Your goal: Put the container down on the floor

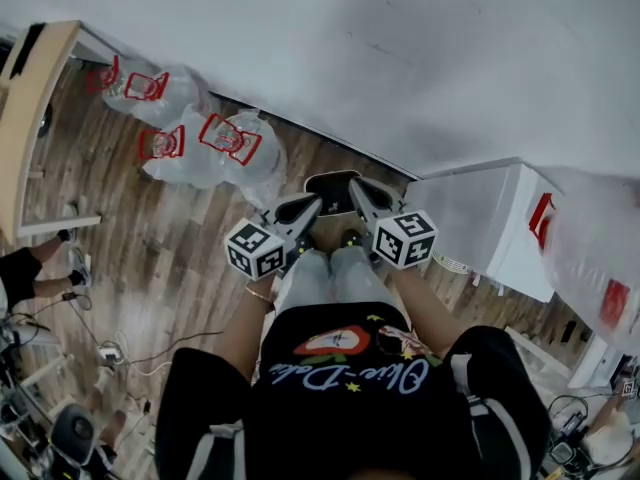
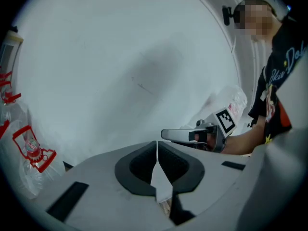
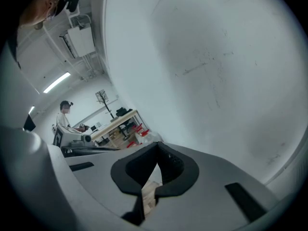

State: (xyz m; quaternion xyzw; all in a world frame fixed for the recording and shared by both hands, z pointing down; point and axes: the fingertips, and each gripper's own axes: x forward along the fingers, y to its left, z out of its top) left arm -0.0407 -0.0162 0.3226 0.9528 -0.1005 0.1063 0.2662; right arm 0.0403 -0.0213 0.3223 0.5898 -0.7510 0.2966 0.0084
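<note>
**Both tongs closed and empty; containers stand on the floor**

In the head view the left gripper [image 1: 310, 204] and the right gripper [image 1: 357, 186] sit side by side at centre, tips toward 12 o'clock and the wall [image 1: 400, 48]. Each gripper's own view shows its jaws pressed together with nothing between them.

The clear containers [image 1: 228, 146], with red handles, rest on the floor [image 1: 170, 258] at about 10 o'clock, against the wall and well apart from both grippers. I judge the set-down either finished or not begun for another one.

A white cabinet [image 1: 500, 218] stands at 3 o'clock.

For any further container, I would lower it upright, let its base settle flat on the boards beside the others, and part the jaws only then.
</note>
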